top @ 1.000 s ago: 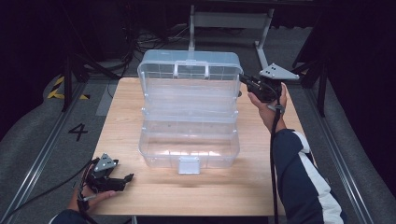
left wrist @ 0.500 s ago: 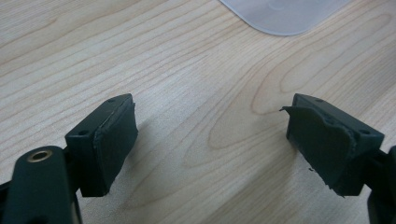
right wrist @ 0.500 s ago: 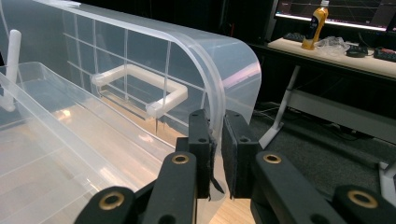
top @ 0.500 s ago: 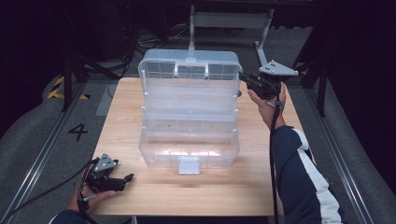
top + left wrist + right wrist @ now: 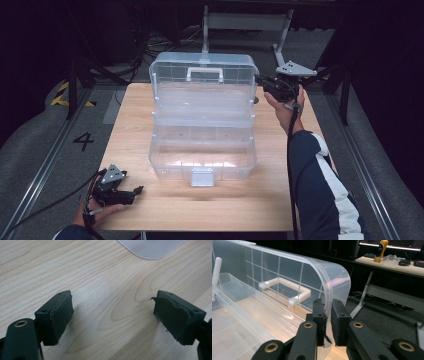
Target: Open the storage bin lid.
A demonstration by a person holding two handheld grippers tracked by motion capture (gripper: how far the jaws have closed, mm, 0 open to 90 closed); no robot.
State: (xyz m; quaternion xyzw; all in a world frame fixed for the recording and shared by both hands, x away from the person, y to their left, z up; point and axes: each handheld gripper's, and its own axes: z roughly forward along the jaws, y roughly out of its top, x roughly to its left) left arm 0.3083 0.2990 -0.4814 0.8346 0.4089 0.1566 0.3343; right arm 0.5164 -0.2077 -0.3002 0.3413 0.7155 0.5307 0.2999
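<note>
Clear plastic organizer box sitting mid-table, lid raised upright. Your right tongs pinching lid edge; left tongs resting agape, empty, on table. Opening looking done; releasing lid remaining.

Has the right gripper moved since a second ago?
No. The right gripper, shut on the lid, sits at the same spot by the table edge.

black grippers with brass screws, grey three-cornered plates; navy sleeve, white stripe
</note>
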